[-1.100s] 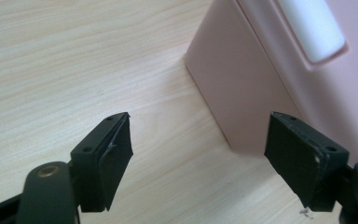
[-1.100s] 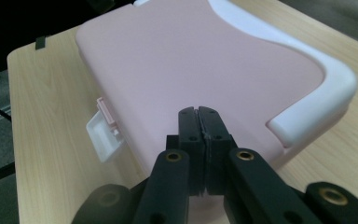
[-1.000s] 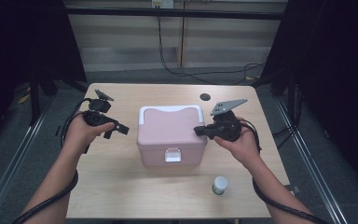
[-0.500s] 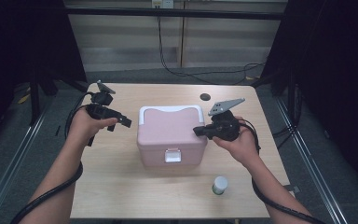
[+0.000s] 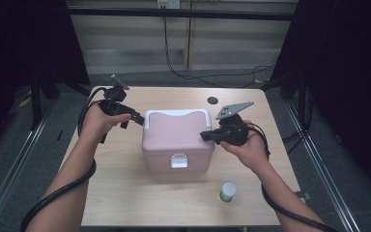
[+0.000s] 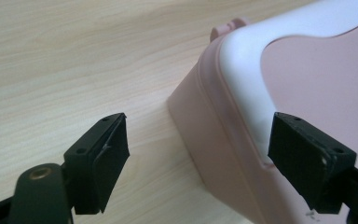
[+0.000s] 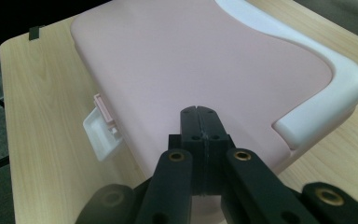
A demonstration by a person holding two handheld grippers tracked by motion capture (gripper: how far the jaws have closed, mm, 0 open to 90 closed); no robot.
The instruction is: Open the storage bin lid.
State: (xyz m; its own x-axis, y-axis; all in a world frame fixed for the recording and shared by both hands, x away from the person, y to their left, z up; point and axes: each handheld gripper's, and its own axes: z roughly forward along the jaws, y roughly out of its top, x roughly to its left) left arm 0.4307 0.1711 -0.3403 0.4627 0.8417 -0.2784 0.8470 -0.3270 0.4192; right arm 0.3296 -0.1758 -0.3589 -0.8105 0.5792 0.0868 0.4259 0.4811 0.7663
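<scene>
A pink box [image 5: 176, 137] with a white handle band across its back stands mid-table, lid down. Its white latch [image 5: 178, 161] faces the near edge. My left gripper [image 5: 137, 121] is open at the box's back-left corner; in the left gripper view [image 6: 200, 140] that corner [image 6: 242, 60] lies between the spread jaws without touching either pad. My right gripper [image 5: 204, 136] is shut with nothing in it, its tips over the lid's right side. In the right gripper view the closed tips [image 7: 199, 114] point across the pink lid [image 7: 191, 51], with the latch [image 7: 103, 133] at the left.
A small white-capped bottle [image 5: 228, 191] stands near the front edge, right of centre. A dark round spot [image 5: 212, 100] marks the wooden table [image 5: 116, 193] behind the box. Cables trail from both grippers, and dark floor surrounds the table.
My left hand has moved away from me and slightly right, bringing its open jaws up to the box's back-left corner. The right hand and the box have not moved.
</scene>
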